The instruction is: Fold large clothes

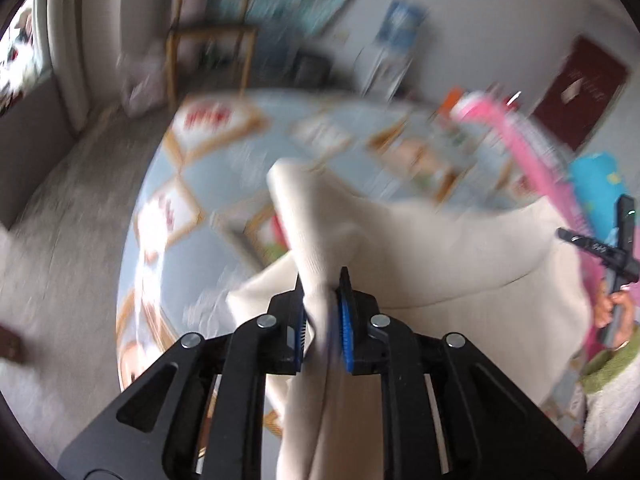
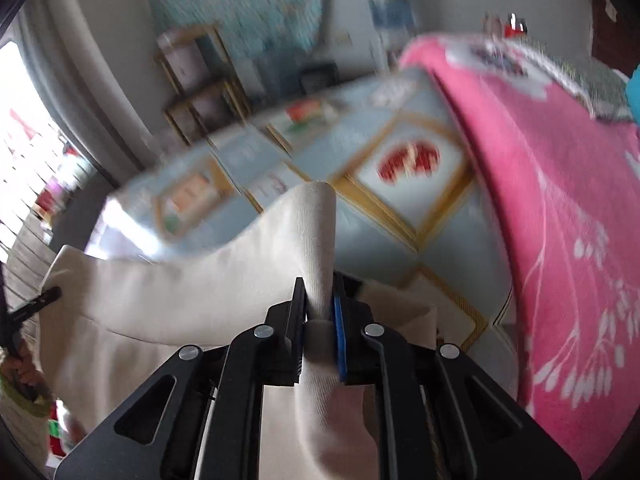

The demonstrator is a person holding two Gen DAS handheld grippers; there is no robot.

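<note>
A large cream garment (image 1: 440, 256) hangs stretched in the air between my two grippers, above a bed. My left gripper (image 1: 322, 280) is shut on one edge of it, with a fold of cloth sticking up past the fingers. My right gripper (image 2: 318, 286) is shut on another edge of the same garment (image 2: 180, 292), which also pokes up between its pads. The right gripper shows at the right edge of the left wrist view (image 1: 608, 256), and the left one at the left edge of the right wrist view (image 2: 24, 312). Both views are motion-blurred.
The bed has a light blue patterned sheet (image 1: 224, 184), also in the right wrist view (image 2: 400, 216). A pink floral blanket (image 2: 560, 220) covers its right side. A wooden shelf (image 2: 200, 80) and teal wall cloth (image 2: 240, 4) stand behind. Grey floor (image 1: 60, 240) lies to the left.
</note>
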